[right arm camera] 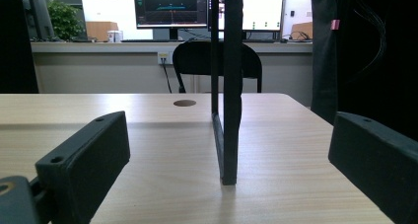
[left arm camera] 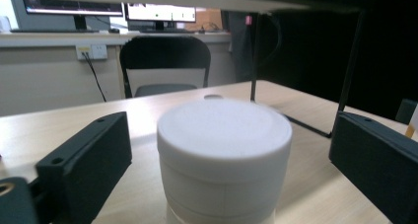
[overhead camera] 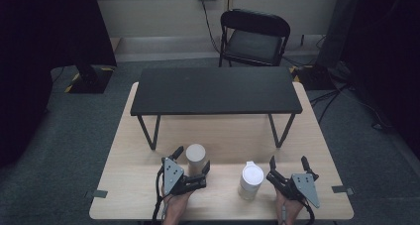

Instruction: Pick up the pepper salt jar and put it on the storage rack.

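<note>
Presently noted on the counter [overhead camera: 129, 185]: a white lidded cylinder [overhead camera: 195, 158] standing upright just in front of the black raised shelf [overhead camera: 215, 90], near the shelf's left legs. Left gripper [overhead camera: 192, 159] set around that cylinder, jaws apart, one on each side, clear gaps visible between pads and cylinder wall in the left gripper view [left arm camera: 224, 155]; no contact seen. Second white container [overhead camera: 250, 181] upright, further from the shelf than the cylinder, off toward the shelf's right legs and well apart from the cylinder. Right gripper [overhead camera: 288, 161] just beyond that container on the same side, jaws apart and holding nothing. In the right gripper view, a black shelf leg [right arm camera: 226, 86] standing directly ahead between the jaws, not touched. Black chair [overhead camera: 253, 36] behind the shelf, off the counter.
</note>
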Available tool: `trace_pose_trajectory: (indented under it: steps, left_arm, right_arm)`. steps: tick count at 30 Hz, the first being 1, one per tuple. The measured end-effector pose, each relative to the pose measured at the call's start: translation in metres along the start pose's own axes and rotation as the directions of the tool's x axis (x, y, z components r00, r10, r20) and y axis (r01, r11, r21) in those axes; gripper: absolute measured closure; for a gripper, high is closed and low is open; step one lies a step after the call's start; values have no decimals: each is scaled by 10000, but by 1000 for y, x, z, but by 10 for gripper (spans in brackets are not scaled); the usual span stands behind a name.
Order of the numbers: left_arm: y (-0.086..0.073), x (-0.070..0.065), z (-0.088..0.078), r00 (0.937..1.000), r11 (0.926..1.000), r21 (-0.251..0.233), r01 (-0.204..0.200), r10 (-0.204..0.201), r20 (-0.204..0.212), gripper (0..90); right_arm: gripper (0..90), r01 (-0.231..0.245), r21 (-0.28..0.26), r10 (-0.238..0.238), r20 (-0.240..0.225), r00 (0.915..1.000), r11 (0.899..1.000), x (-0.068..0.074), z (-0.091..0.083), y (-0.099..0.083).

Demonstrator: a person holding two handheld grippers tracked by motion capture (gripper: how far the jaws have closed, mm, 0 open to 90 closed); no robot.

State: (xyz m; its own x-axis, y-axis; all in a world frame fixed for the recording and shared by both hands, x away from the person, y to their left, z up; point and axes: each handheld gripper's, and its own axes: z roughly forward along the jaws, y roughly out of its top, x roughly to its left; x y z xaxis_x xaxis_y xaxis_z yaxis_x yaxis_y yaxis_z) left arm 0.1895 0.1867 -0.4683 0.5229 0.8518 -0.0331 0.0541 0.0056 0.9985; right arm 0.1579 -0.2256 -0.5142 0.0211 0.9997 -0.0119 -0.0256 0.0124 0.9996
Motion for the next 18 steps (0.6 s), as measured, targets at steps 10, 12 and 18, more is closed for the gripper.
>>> trace_pose_trajectory:
  steps: [10,12,18]
  left_arm:
    - [-4,2,4,9995,9985,465,279,-271,-177,161]
    - [-5,4,5,9992,9979,520,384,-380,-83,179]
    - [-6,4,6,9997,9984,495,258,-255,-68,289]
  right_arm:
    - [14,0,1,0,-1,10000,10000,0,0,0]
    - [14,-2,1,2,-1,10000,10000,0,0,0]
    - [14,-2,2,2,-1,10000,10000,0,0,0]
